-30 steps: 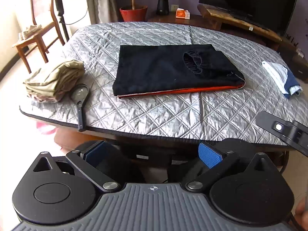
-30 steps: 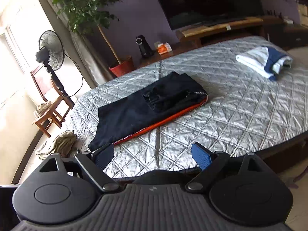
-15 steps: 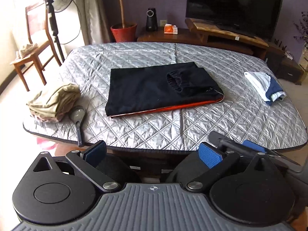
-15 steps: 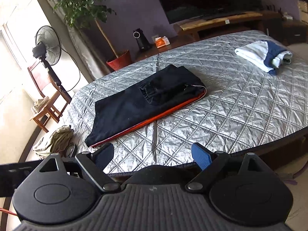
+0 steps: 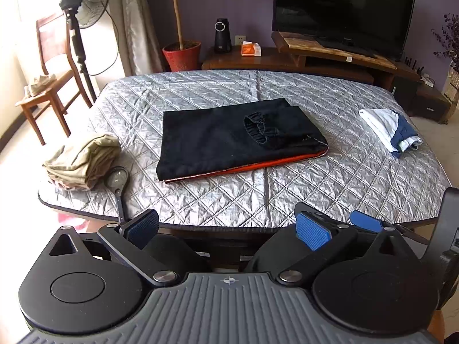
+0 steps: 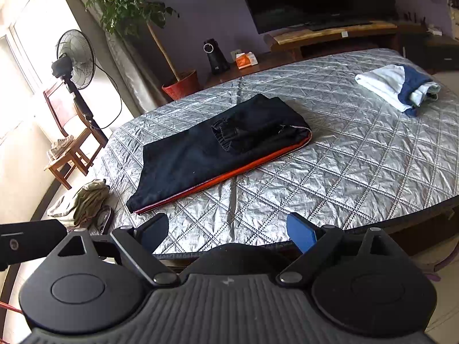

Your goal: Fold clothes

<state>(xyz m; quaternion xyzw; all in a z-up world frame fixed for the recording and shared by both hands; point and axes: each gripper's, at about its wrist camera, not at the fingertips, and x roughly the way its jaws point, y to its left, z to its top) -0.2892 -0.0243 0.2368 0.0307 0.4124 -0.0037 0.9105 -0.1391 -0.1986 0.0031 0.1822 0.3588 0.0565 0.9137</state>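
Silver quilted cover (image 5: 200,94) spreads over the whole table, and I place everything else by the jacket (image 5: 229,137) lying at its middle. The jacket is black with an orange lining showing along the zip edge that faces me, already folded to a long rectangle, one ribbed cuff (image 5: 259,127) resting on top towards its right end.

To the jacket's left, at the table edge, sits a beige bundle (image 5: 83,160); well to its right lies a folded white and blue garment (image 5: 393,130). A small black paddle-shaped tool (image 5: 117,182) lies just beside the bundle, on the jacket's side of it.

Both my grippers hang short of the near table edge, well apart from the jacket. My left gripper (image 5: 228,228) stands wide open with nothing between its pads, and my right gripper (image 6: 226,229) is the same, empty and spread.

I judge the next step to be one more fold, end over end. To do it well, I should take the two corners of one short end, pinching all layers including the lining, so the zip edge does not slide out. I would tuck the cuff flat first, or it will make a lump inside. Lift low, carry across evenly, and lay edge on edge.
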